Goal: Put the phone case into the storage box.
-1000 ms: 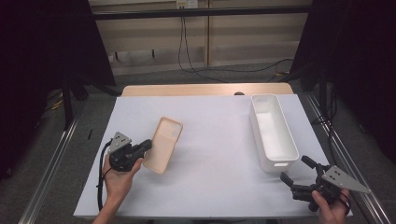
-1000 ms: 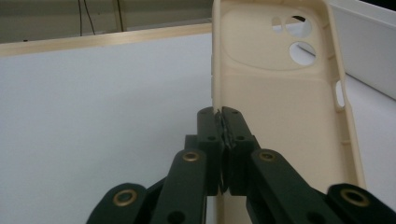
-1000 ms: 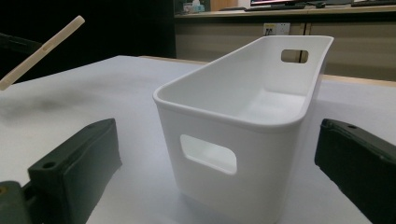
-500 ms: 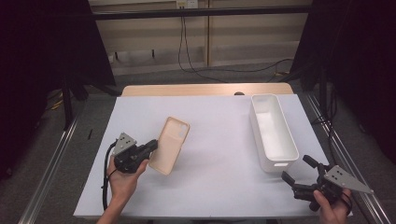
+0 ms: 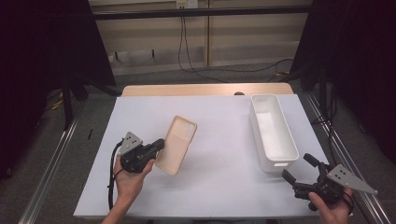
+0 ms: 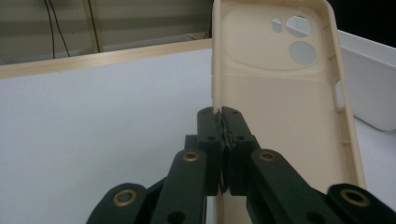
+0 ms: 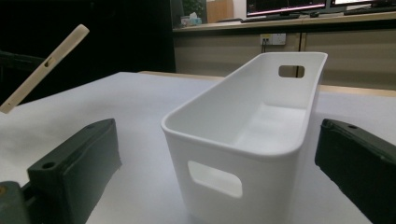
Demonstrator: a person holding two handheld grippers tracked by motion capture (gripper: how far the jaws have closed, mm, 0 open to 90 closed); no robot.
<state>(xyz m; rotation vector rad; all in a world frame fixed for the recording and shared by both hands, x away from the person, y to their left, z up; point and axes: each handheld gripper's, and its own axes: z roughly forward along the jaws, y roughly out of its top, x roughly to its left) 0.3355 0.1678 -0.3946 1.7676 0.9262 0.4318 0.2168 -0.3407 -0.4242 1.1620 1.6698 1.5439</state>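
1. I had the left gripper [image 5: 156, 145] clamped shut on the side wall of the beige phone case [image 5: 177, 143], pinching the thin rim between the jaws, since the rim is the one part of a flat case that gives two jaws something to bite.

2. The case hung tilted off the surface [image 5: 219, 154], its hollow inside and camera cut-outs facing the left gripper's camera [image 6: 275, 93]. I judged that angle kept the far end clear of the surface (a dragging corner could twist it out of so narrow a grip).

3. The white bin [image 5: 272, 131] stood empty and upright at the right side of the surface, well apart from the case. I read it as the likely place for the case to go, its long open top suiting the case's length.

4. My right gripper [image 5: 299, 171] hung open near the front right corner, just short of the bin's near end, holding nothing. From its own camera the jaws stood wide on either side of the bin's near end wall [image 7: 219, 172], not touching it (ready, I thought, to steady the bin if needed).
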